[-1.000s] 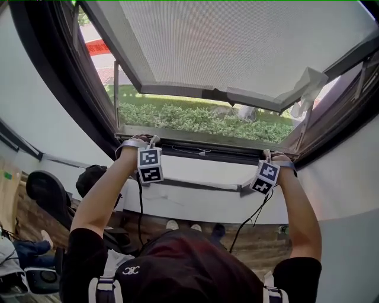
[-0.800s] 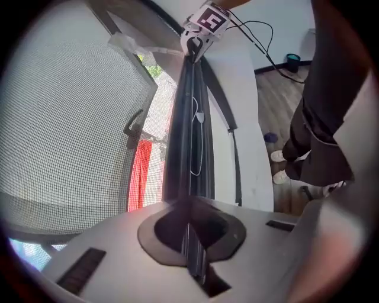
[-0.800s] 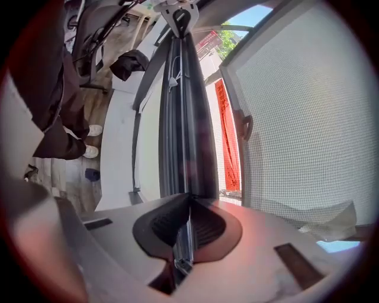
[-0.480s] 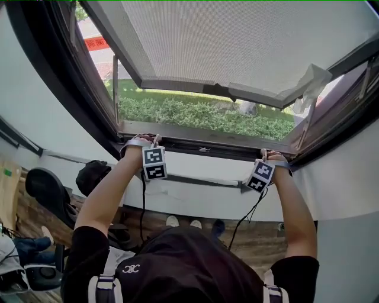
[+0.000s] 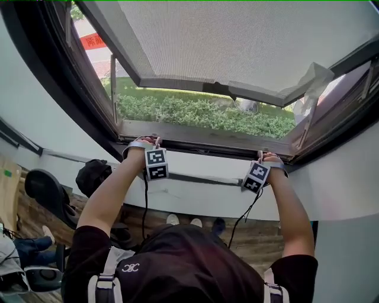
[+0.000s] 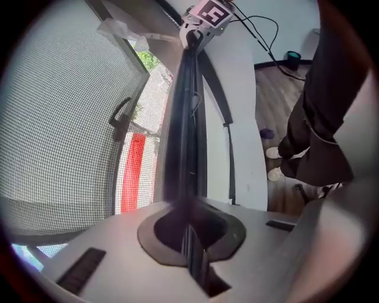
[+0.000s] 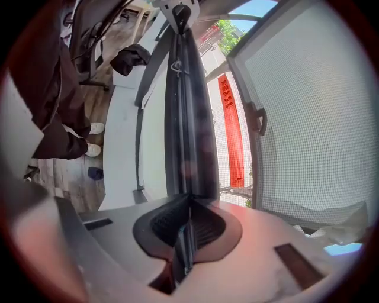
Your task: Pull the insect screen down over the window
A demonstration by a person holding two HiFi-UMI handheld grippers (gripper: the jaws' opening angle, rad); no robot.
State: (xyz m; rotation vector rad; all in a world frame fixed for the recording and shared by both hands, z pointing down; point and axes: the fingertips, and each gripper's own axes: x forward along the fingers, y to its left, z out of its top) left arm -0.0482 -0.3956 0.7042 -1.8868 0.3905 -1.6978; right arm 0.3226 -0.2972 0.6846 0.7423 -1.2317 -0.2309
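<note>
The insect screen's dark pull bar (image 5: 207, 144) runs along the bottom of the window opening. My left gripper (image 5: 155, 141) is shut on its left end and my right gripper (image 5: 260, 155) is shut on its right end. In the left gripper view the bar (image 6: 183, 118) leaves my closed jaws (image 6: 190, 237) and runs up to the right gripper (image 6: 207, 15). The right gripper view mirrors this: the bar (image 7: 186, 118) runs from the jaws (image 7: 186, 237) to the left gripper (image 7: 177, 12). Grey mesh (image 5: 237, 41) fills the upper window.
The window's outward-tilted sash frame (image 5: 213, 89) and its handle (image 6: 121, 115) lie beyond the bar, with a green hedge (image 5: 195, 112) and a red banner (image 5: 95, 40) outside. A white wall (image 5: 201, 201) is below the sill. An office chair (image 5: 41, 189) and black bag (image 5: 95, 174) stand lower left.
Both hands have come down a little together with the pull bar, closer to the sill. The grips on the bar look the same.
</note>
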